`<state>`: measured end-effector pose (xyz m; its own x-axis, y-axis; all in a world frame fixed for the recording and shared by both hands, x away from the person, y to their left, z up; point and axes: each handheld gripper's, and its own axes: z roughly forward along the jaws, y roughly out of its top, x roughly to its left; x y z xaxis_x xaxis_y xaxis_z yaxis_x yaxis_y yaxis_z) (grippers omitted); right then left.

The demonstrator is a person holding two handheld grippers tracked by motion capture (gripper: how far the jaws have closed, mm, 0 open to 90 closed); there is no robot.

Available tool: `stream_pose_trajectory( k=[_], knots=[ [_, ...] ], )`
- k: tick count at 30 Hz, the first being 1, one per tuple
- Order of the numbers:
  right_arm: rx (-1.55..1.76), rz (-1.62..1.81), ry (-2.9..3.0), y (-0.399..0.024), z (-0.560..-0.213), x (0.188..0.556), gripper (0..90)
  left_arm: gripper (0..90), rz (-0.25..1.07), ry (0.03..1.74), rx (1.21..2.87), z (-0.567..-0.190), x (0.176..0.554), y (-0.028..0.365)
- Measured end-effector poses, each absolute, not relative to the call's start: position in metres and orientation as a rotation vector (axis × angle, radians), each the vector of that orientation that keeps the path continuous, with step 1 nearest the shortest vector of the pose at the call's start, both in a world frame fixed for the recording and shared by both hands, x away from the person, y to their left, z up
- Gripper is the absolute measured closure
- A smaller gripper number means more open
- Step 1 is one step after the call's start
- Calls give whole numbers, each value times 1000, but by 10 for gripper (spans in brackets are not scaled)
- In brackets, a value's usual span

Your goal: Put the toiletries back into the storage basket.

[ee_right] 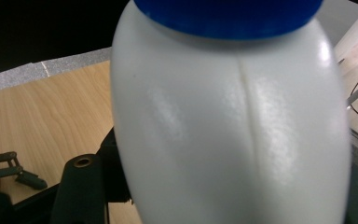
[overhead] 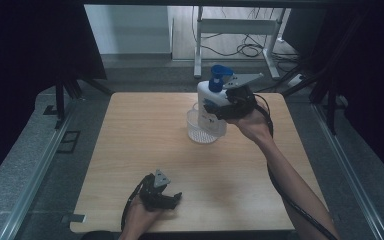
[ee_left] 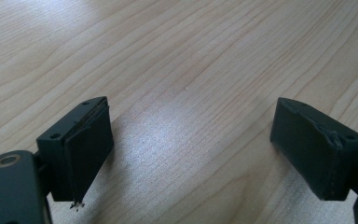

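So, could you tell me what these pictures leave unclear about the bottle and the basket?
- Bottle label: high view, too small to read.
- Bottle base: high view, behind the clear basket wall; whether it touches cannot be told.
- Right gripper pads: right gripper view, hidden behind the bottle.

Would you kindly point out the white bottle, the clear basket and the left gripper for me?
white bottle point(overhead: 208, 95), high view, on its white body below the blue cap.
clear basket point(overhead: 196, 131), high view, on its front wall.
left gripper point(ee_left: 191, 154), left gripper view, midway between its open jaws.
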<state>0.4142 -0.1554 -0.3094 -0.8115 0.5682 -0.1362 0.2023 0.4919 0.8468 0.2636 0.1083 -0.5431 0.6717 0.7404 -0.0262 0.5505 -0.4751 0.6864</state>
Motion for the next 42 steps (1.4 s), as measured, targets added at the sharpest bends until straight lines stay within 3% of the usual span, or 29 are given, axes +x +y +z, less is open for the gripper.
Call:
stream_pose_trajectory(
  k=[26, 42],
  knots=[
    [662, 1265, 2318, -149, -310, 462, 375, 124, 361, 987, 2204, -543, 264, 108],
    [625, 1263, 2372, -141, -333, 487, 376, 124, 365, 985, 2203, -543, 264, 108]
  ],
)
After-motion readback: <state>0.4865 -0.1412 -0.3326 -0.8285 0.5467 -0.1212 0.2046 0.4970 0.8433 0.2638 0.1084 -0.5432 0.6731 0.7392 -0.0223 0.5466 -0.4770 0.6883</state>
